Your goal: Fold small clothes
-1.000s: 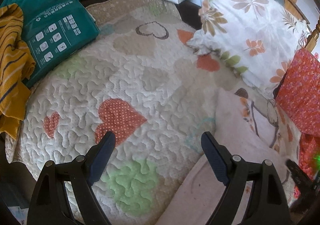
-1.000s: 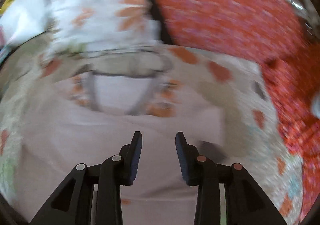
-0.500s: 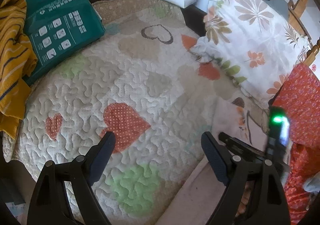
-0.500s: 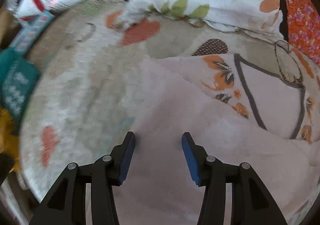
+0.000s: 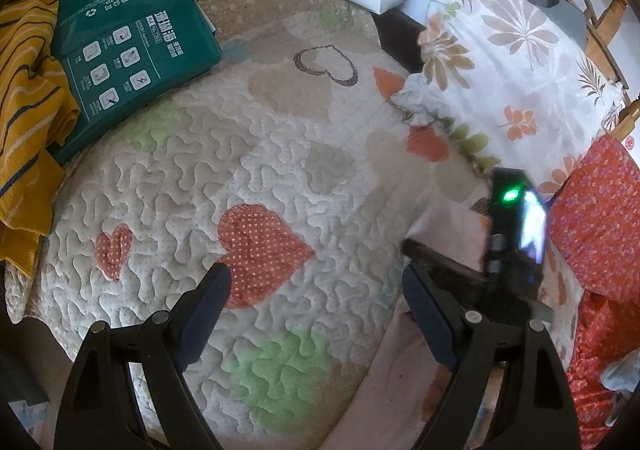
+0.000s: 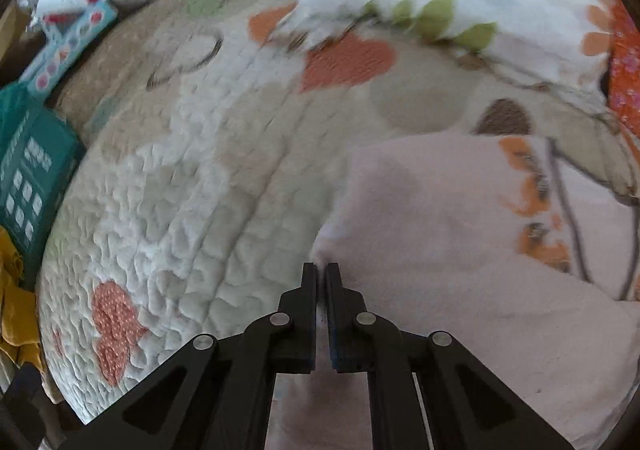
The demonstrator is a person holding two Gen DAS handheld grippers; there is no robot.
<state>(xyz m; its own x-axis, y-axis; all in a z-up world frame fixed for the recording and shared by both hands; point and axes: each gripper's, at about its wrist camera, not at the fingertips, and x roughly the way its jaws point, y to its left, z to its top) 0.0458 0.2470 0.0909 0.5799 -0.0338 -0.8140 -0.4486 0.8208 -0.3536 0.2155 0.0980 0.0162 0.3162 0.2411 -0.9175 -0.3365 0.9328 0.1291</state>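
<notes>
Progress: early, in your judgement; the pink garment (image 6: 460,250) lies spread on the heart-print quilt (image 5: 240,153) with no finished fold visible.
Right gripper (image 6: 321,270): you have its jaws pinched together on the garment's left edge, at a small peak of cloth.
Left gripper (image 5: 316,290): your jaws stand wide apart over bare quilt, holding nothing.
Garment position: just right of your left gripper's right finger, below the floral pillow (image 5: 512,61).
Remaining: lift and fold; the far hem is blurred, possibly already turned.
</notes>
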